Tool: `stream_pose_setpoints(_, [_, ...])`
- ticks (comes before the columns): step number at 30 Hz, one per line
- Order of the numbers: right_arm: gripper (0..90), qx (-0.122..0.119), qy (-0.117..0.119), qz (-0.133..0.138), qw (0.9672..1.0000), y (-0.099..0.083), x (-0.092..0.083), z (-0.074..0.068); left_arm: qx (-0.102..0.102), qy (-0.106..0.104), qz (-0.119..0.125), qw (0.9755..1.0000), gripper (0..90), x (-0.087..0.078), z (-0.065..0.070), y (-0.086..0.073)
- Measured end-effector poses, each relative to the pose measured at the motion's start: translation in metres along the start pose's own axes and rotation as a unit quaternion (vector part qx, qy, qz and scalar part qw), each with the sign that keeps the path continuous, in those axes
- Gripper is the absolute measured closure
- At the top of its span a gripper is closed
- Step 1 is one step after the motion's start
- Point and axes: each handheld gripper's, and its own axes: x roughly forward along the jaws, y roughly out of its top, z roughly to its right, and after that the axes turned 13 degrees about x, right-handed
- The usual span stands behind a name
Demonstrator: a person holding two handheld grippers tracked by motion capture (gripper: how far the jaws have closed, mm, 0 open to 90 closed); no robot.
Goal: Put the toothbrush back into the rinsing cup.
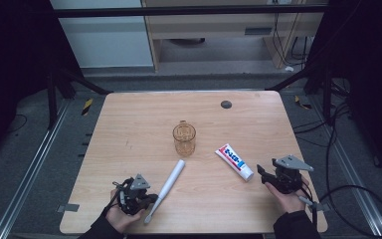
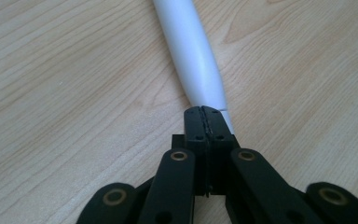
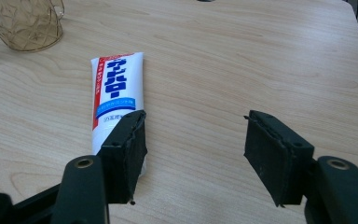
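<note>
On the wooden worktop [image 1: 129, 124] an amber glass mug [image 1: 184, 139] is seen upright near the centre. A toothpaste tube [image 1: 234, 161] lies flat to its right, and a white toothbrush handle [image 1: 166, 187] lies slanted in front of the mug. The left tongs [image 1: 151, 199] are seen with jaws pressed together, just beside the narrow end of the white handle; whether anything is gripped cannot be told. The right tongs [image 3: 193, 156] are held wide apart, empty, low over the worktop, near the tube's cap end.
</note>
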Motion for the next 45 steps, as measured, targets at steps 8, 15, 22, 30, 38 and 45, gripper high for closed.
stream_pose_setpoints(8, [36.9, -0.002, -0.001, 0.001, 1.0, 0.0, 0.001, 0.0, 0.007, -0.013, 0.001, 0.9999, 89.5, 0.003, 0.006, 0.004])
stream_pose_setpoints(15, [35.8, 0.001, -0.001, -0.002, 1.0, 0.0, 0.002, 0.0, 0.017, -0.023, 0.001, 0.9996, 89.5, 0.009, 0.013, 0.011])
stream_pose_setpoints(22, [35.2, 0.0, -0.002, -0.002, 1.0, 0.0, 0.002, 0.001, 0.032, -0.029, -0.001, 0.9991, 89.5, 0.018, 0.02, 0.02])
stream_pose_setpoints(30, [34.9, -0.002, -0.004, -0.002, 1.0, -0.001, 0.003, 0.001, 0.041, -0.03, -0.003, 0.9987, 89.5, 0.025, 0.024, 0.025])
stream_pose_setpoints(38, [34.7, -0.002, -0.004, -0.003, 1.0, -0.001, 0.004, 0.001, 0.043, -0.031, 0.001, 0.9986, 89.5, 0.029, 0.025, 0.029])
stream_pose_setpoints(45, [34.6, -0.001, -0.005, -0.004, 1.0, -0.001, 0.005, 0.001, 0.04, -0.032, 0.009, 0.9986, 89.6, 0.03, 0.024, 0.031])
